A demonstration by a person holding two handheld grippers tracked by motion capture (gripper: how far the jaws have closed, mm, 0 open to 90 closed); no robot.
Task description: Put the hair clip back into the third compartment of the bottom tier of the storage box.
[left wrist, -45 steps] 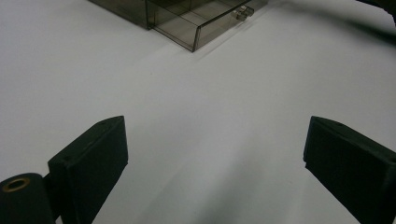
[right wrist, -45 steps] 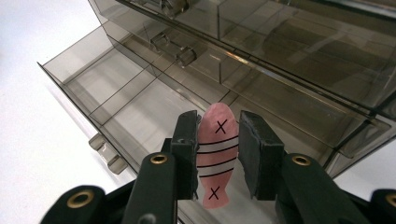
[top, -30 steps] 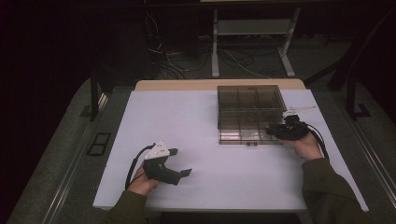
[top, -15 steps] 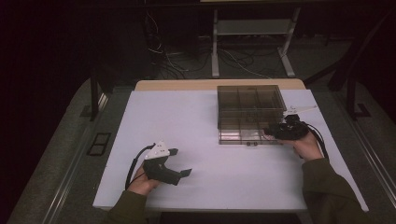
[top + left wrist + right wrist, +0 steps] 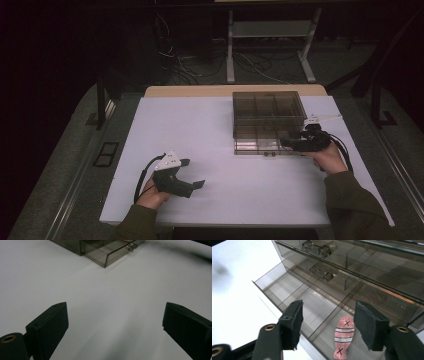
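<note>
A smoky clear compartment box [image 5: 267, 117] stands on the white table [image 5: 200, 130] at the back right. Its front drawer [image 5: 294, 292] is pulled out. A pink striped fish-shaped piece [image 5: 343, 336] lies flat in one drawer compartment. My right gripper [image 5: 328, 322] hovers above that compartment; its jaws have just been opening and stand apart, with the fish lying below the gap and neither pad on it. In the high view the right gripper [image 5: 286, 144] is at the box's front right corner. My left gripper [image 5: 194, 173] rests open near the front left, nothing in it [image 5: 115, 322].
The box's corner [image 5: 105, 252] lies far ahead of the left jaws across bare white tabletop. Closed drawers with round knobs [image 5: 322, 273] sit above the open one. A metal stand [image 5: 270, 45] and cables are on the floor behind the table.
The right hand has shifted very slightly at the box's front edge. The left hand and its gripper have stayed where they were.
</note>
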